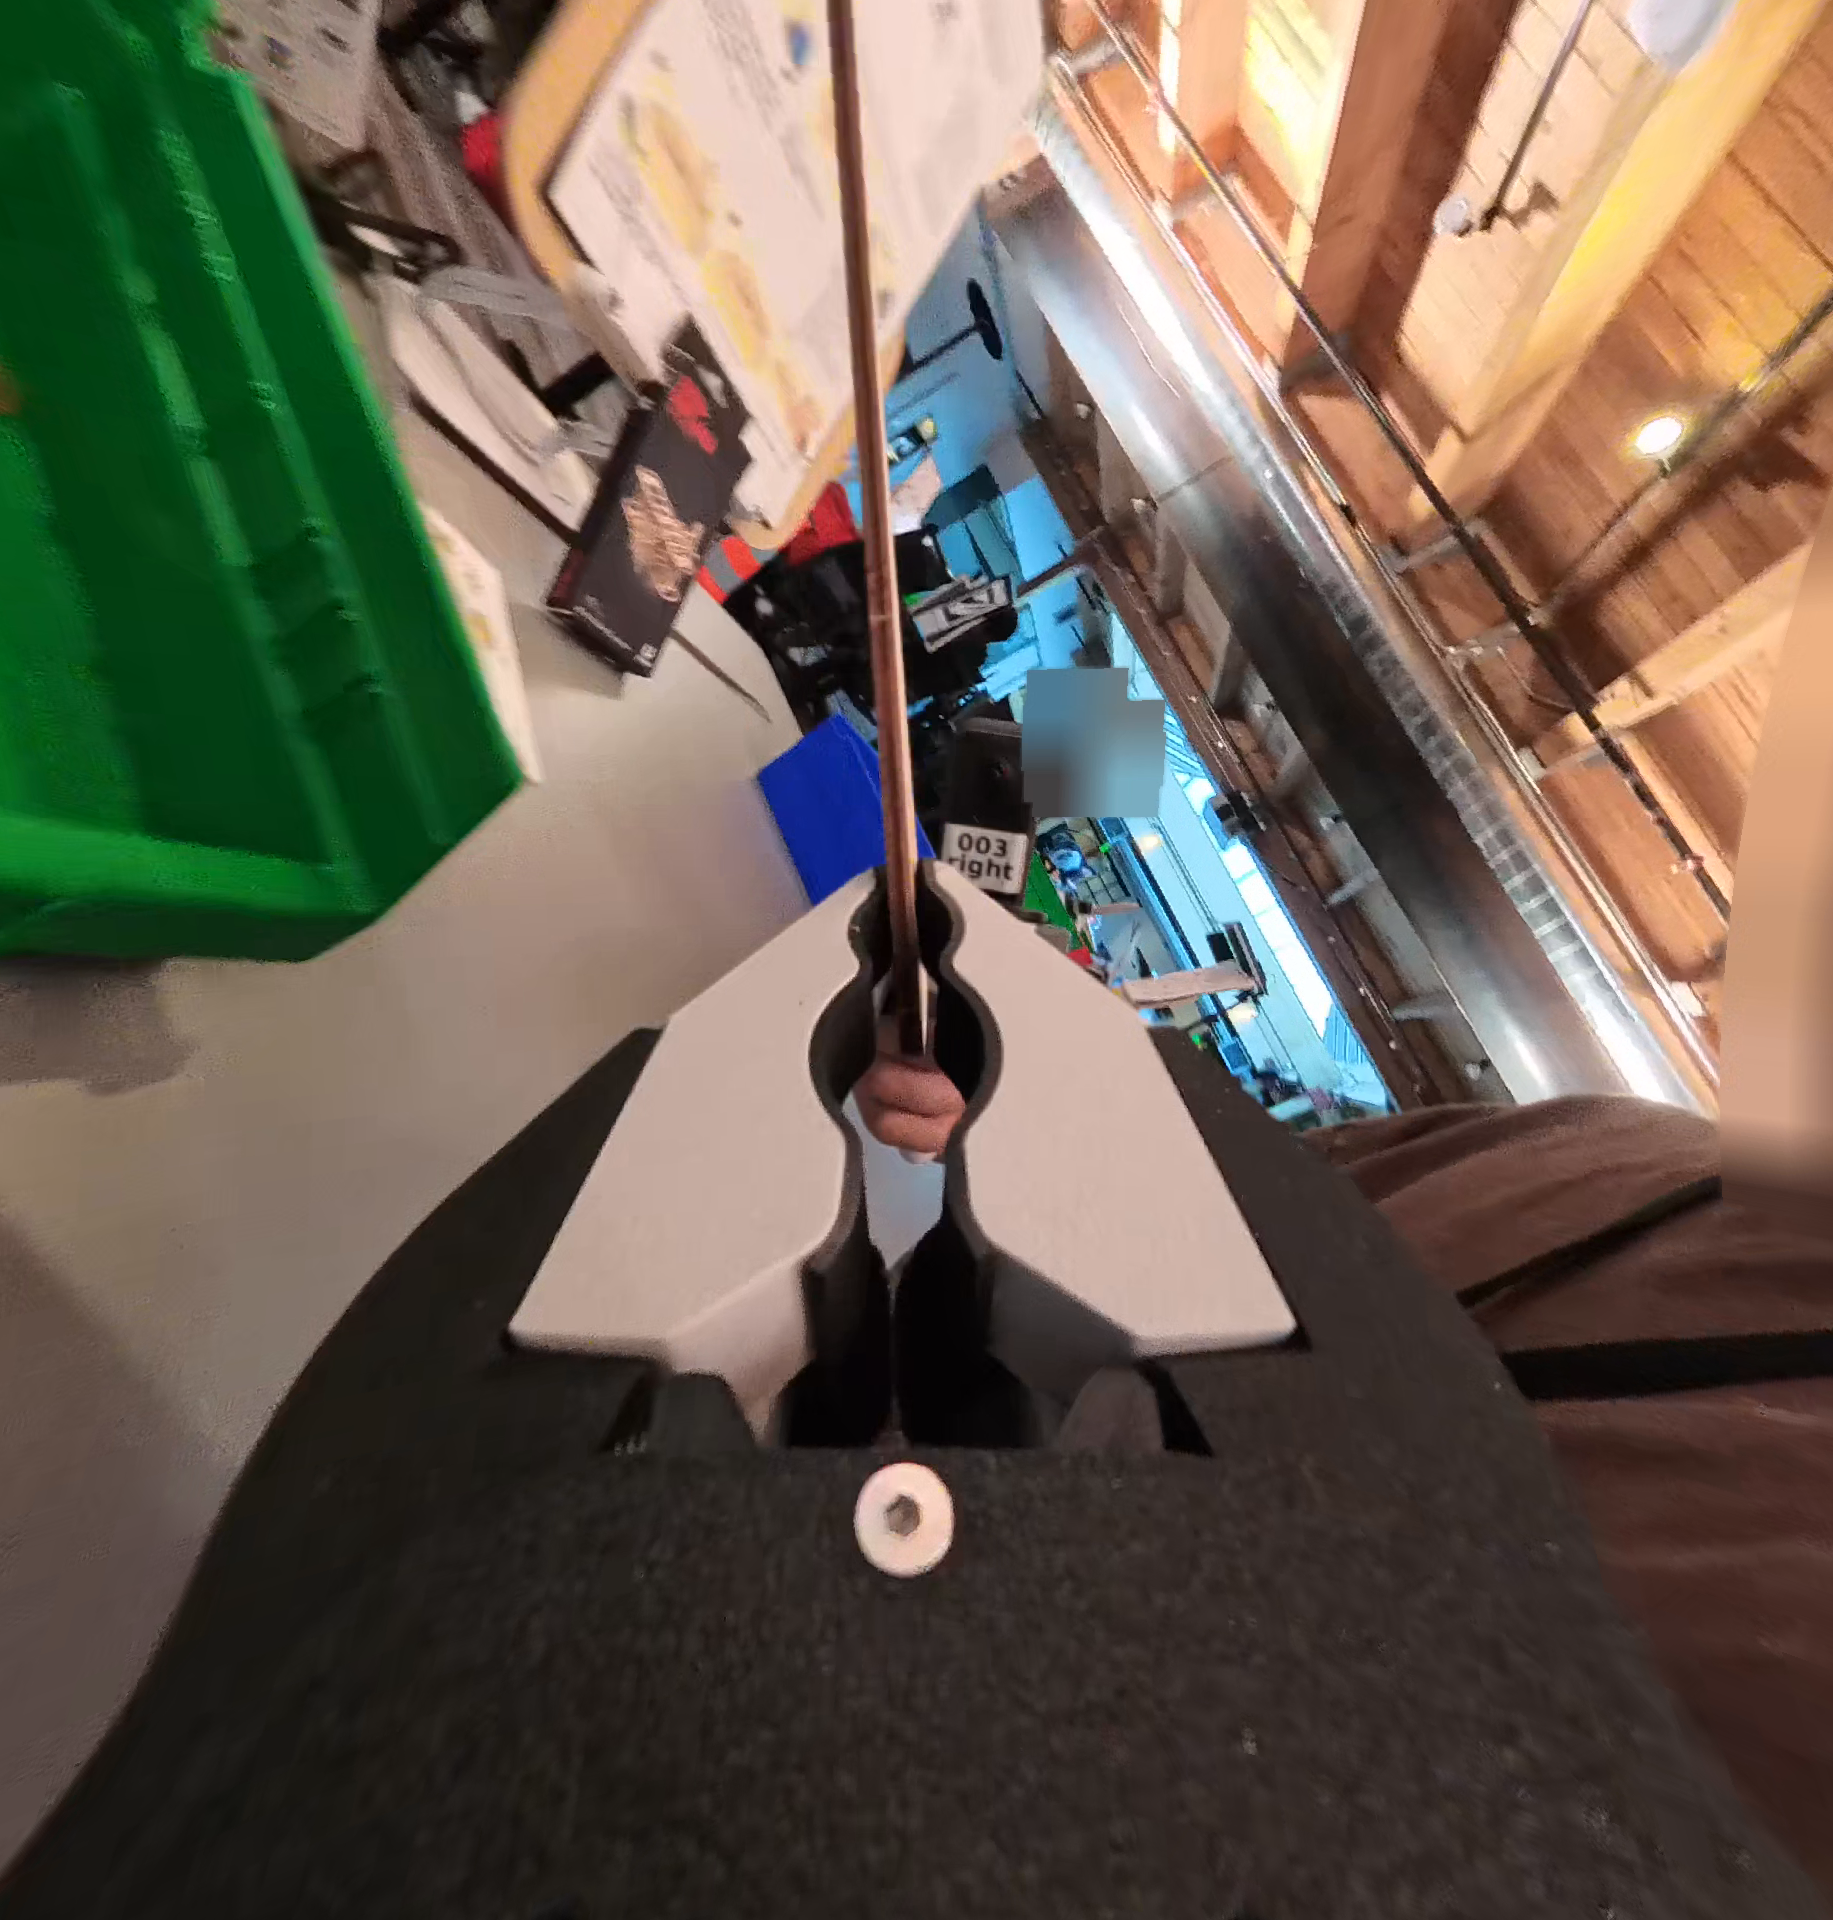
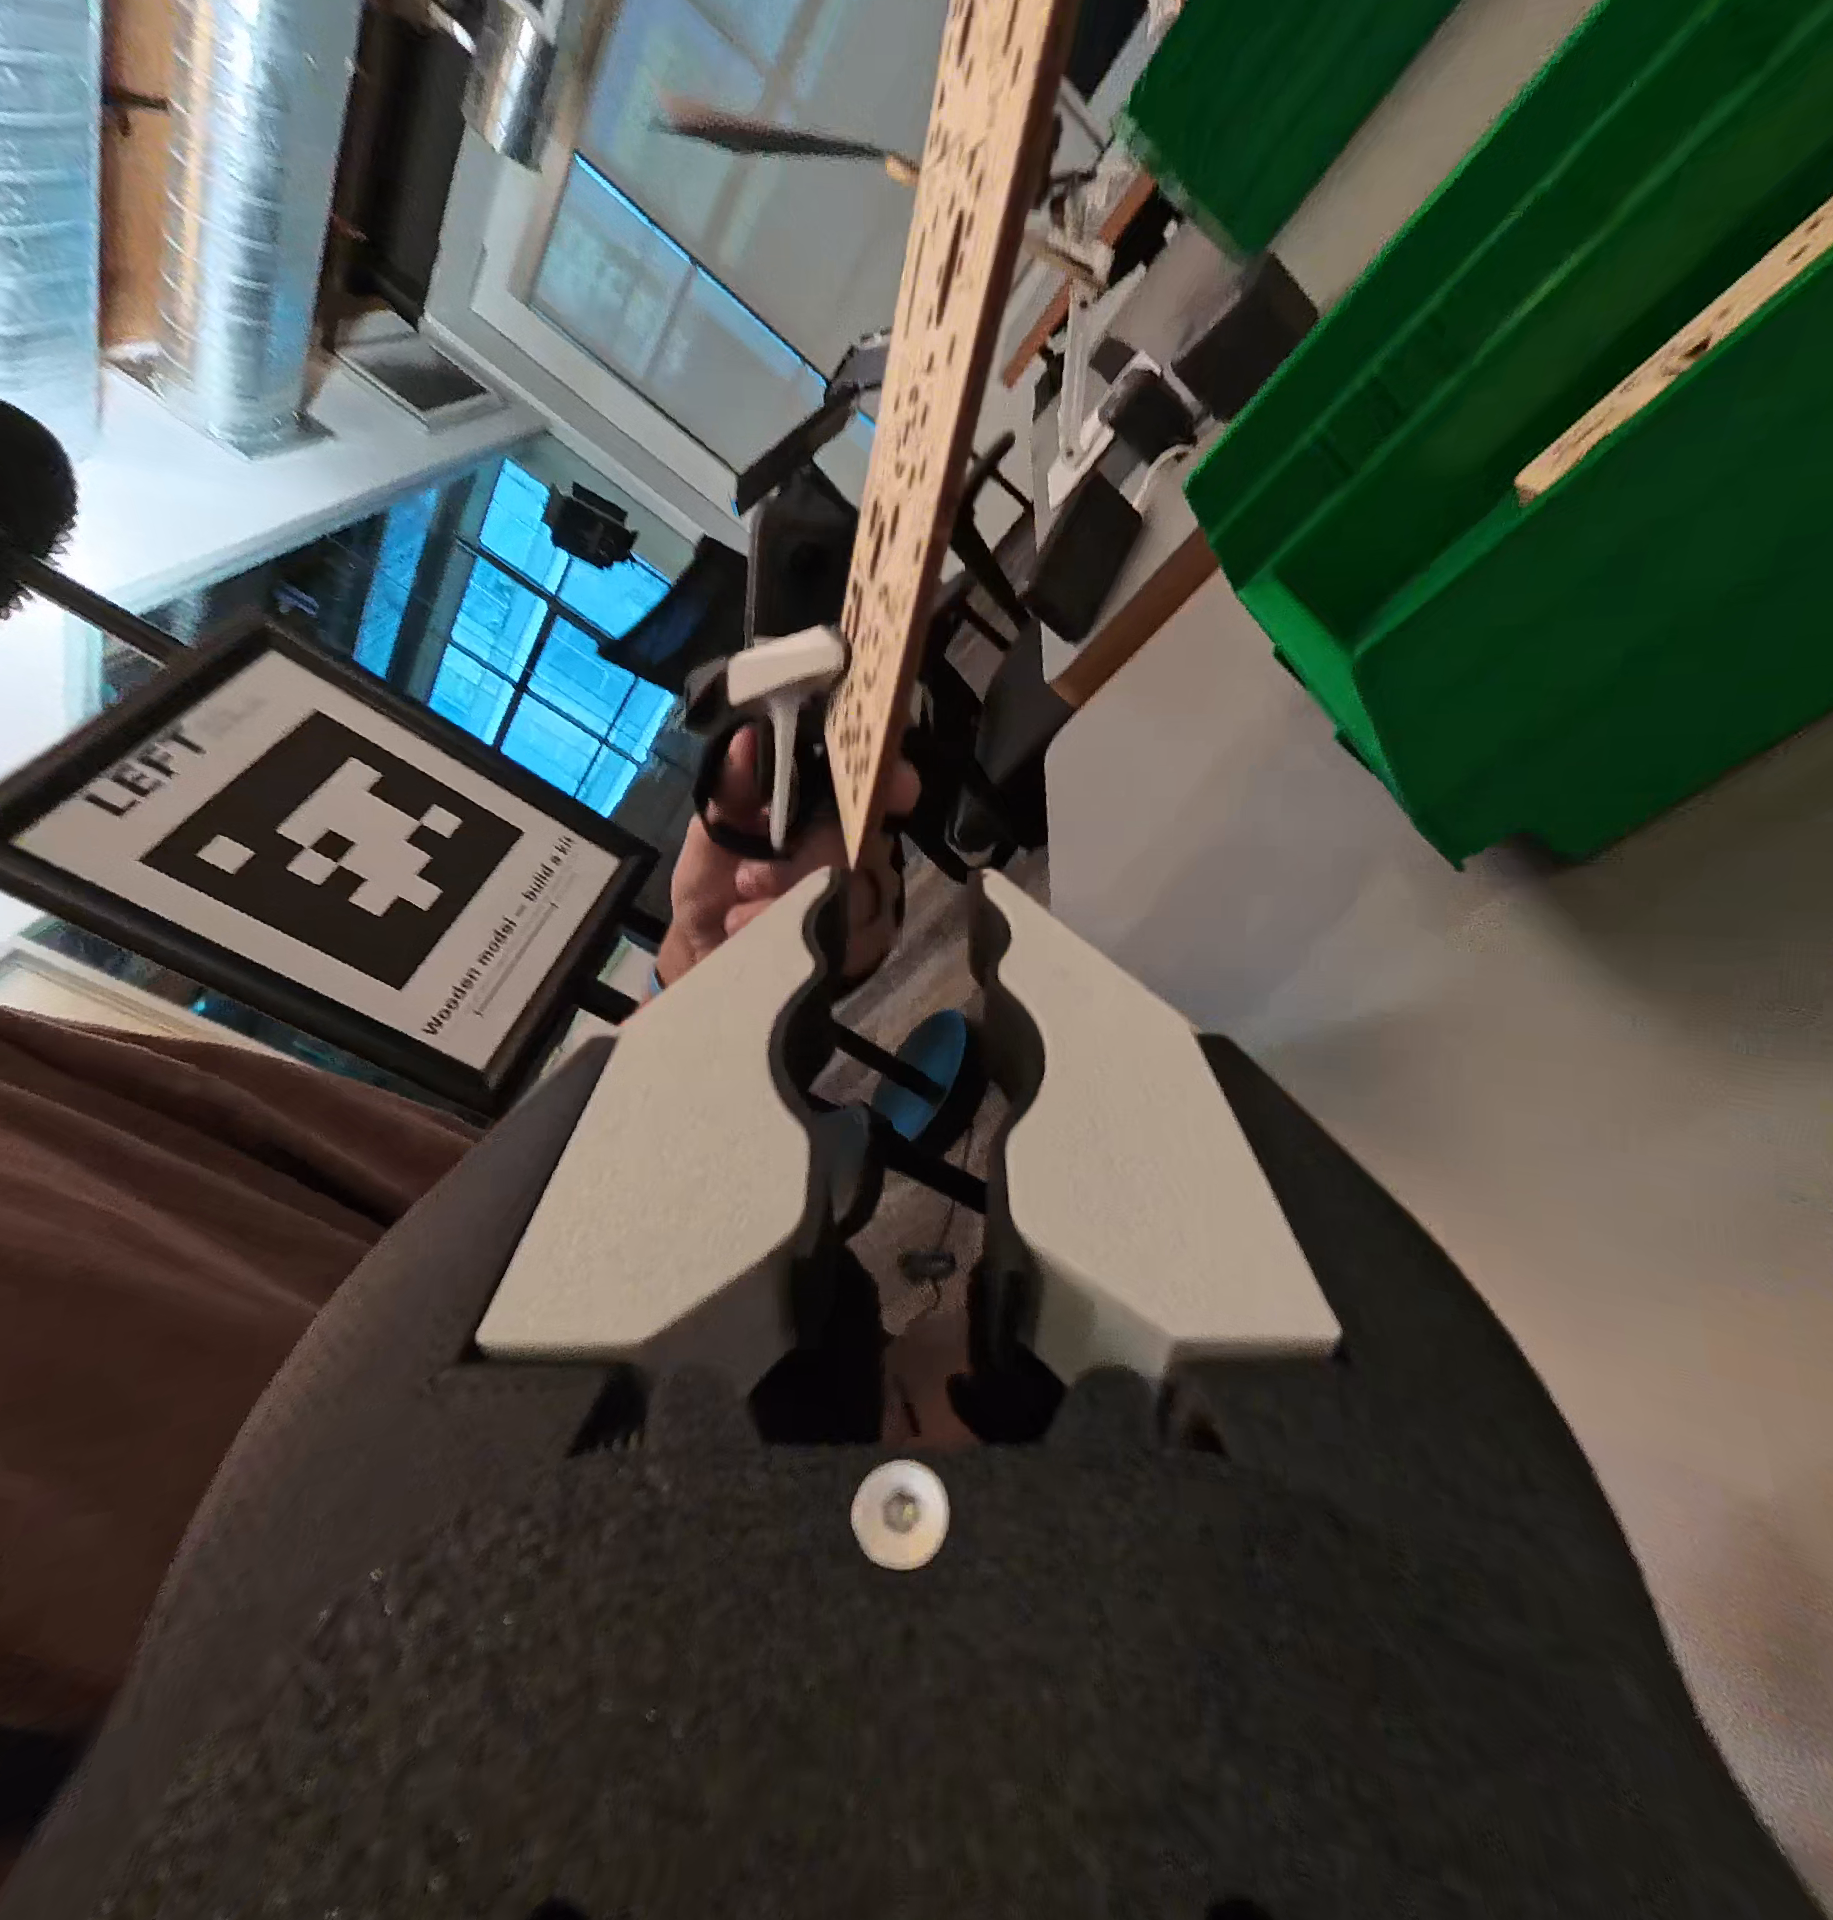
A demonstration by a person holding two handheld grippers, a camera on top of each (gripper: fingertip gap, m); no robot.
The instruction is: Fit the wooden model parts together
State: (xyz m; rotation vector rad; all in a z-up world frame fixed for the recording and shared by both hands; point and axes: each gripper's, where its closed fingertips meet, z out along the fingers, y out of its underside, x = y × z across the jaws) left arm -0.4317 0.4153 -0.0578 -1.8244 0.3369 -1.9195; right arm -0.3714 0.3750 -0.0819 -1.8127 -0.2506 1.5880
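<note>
My left gripper (image 1: 899, 894) is shut on a thin wooden sheet (image 1: 870, 416), seen edge-on and running up out of view. In the right wrist view the same sheet (image 2: 943, 395) is a long laser-cut panel with many small cut-outs. One white finger (image 2: 784, 665) of the left gripper presses its side. My right gripper (image 2: 904, 885) is open. The sheet's lower end sits just beyond its fingertips, close to the left one. The right gripper's black body (image 1: 979, 769) shows behind the sheet in the left wrist view.
Green plastic bins (image 2: 1514, 623) stand on the grey table (image 2: 1411, 1039), one holding another wooden sheet (image 2: 1701, 343). A green bin (image 1: 164, 571) is at the left. An instruction sheet on a board (image 1: 704, 208), a dark box (image 1: 652, 540) and a framed marker sign (image 2: 309, 831) are nearby. Across from one pair of fingers to the other is roughly 9 cm.
</note>
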